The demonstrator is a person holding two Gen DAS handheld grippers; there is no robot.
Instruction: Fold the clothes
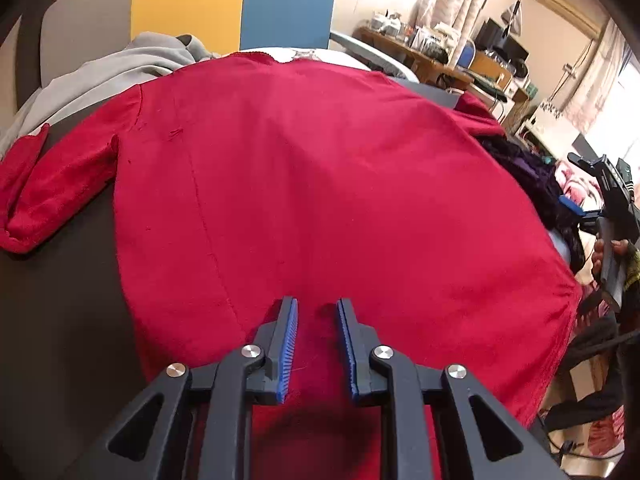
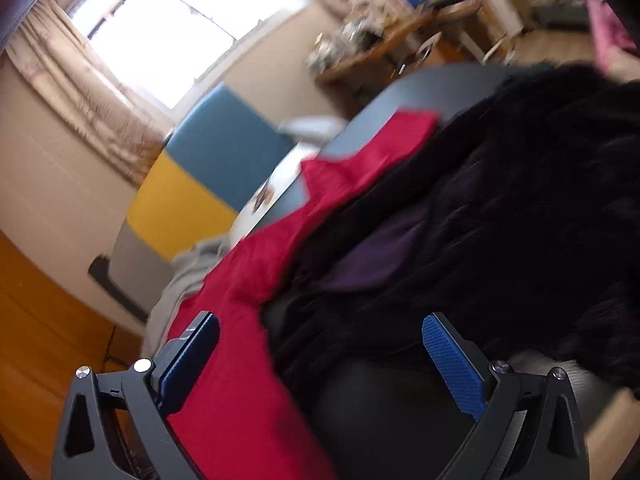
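A red long-sleeved top lies spread flat on a dark table, one sleeve out to the left. My left gripper hovers over the top's near hem, jaws a little apart, holding nothing. My right gripper is wide open and empty, tilted, at the red top's right edge beside a pile of dark clothes. The right gripper also shows in the left wrist view at the far right, held by a hand.
A grey garment lies at the table's far left. A dark and purple clothes pile sits off the top's right side. Yellow and blue panels stand behind; a cluttered desk is at the back right.
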